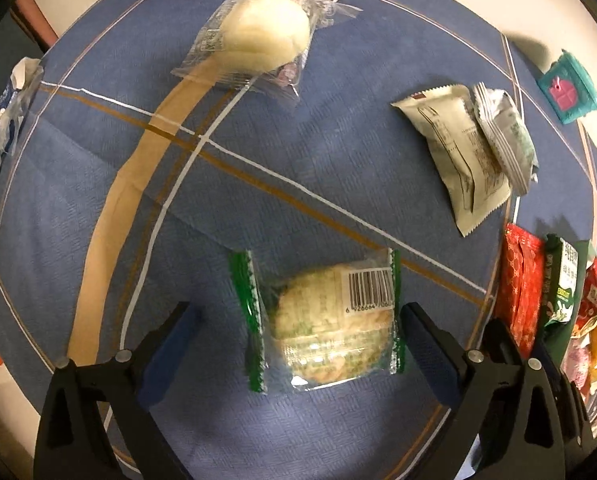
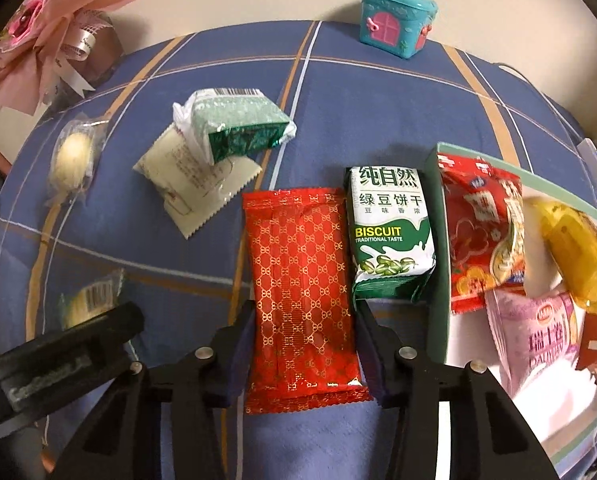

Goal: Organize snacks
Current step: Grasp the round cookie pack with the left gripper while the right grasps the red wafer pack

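My left gripper (image 1: 298, 316) is open, its jaws on either side of a round rice cracker in a clear, green-edged wrapper (image 1: 326, 320) that lies on the blue cloth; the right jaw is close to the wrapper's edge. My right gripper (image 2: 304, 316) has its jaws against both long edges of a red patterned packet (image 2: 302, 288), which rests on the cloth. A green biscuit pack (image 2: 390, 236) lies just right of it, beside a shallow box (image 2: 438, 248) holding red, pink and yellow snacks.
A wrapped white bun (image 1: 266, 36) lies further off. A white sachet (image 1: 462, 152) with a green-white pack (image 1: 506, 136) leaning on it lies to the right. A teal toy house (image 2: 394, 20) stands at the table's far edge. A pink bouquet (image 2: 46, 36) is at the far left.
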Tool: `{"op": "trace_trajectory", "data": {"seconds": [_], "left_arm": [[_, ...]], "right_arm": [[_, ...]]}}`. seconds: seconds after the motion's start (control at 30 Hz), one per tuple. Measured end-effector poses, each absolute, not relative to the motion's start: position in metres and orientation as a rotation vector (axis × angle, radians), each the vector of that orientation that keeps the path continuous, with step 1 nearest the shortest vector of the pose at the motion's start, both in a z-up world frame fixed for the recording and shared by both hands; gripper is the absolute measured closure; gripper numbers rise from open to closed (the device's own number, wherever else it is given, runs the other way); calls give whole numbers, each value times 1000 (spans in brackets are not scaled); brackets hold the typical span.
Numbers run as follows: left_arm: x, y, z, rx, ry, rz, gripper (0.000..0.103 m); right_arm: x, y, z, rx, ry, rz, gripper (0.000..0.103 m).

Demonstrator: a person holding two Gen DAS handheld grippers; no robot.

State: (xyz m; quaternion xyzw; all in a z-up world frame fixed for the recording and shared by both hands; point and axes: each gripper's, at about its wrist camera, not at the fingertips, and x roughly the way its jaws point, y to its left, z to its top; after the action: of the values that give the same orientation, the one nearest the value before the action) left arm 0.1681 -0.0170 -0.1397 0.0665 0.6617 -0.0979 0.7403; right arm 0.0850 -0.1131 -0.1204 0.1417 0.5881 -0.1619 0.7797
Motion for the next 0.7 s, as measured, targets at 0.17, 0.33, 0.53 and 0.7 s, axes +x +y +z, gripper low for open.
{"op": "trace_trajectory", "data": {"seconds": [0.17,0.33,0.53,0.7], "left_arm": [[156,-28,-139,181,1428,-221,13],[148,-33,-130,184,1398,-249,30],[152,-35,-135,176,1400,-278,30],[158,-24,-131,182,1398,-295,34]], "right_arm": [[78,-111,-121,326,1258,-371,54],[74,-109,-122,323,1267,-369,54],[73,-110,-124,318,1271,-360,54],[73,-111,-124,324,1264,-368,54]]}}
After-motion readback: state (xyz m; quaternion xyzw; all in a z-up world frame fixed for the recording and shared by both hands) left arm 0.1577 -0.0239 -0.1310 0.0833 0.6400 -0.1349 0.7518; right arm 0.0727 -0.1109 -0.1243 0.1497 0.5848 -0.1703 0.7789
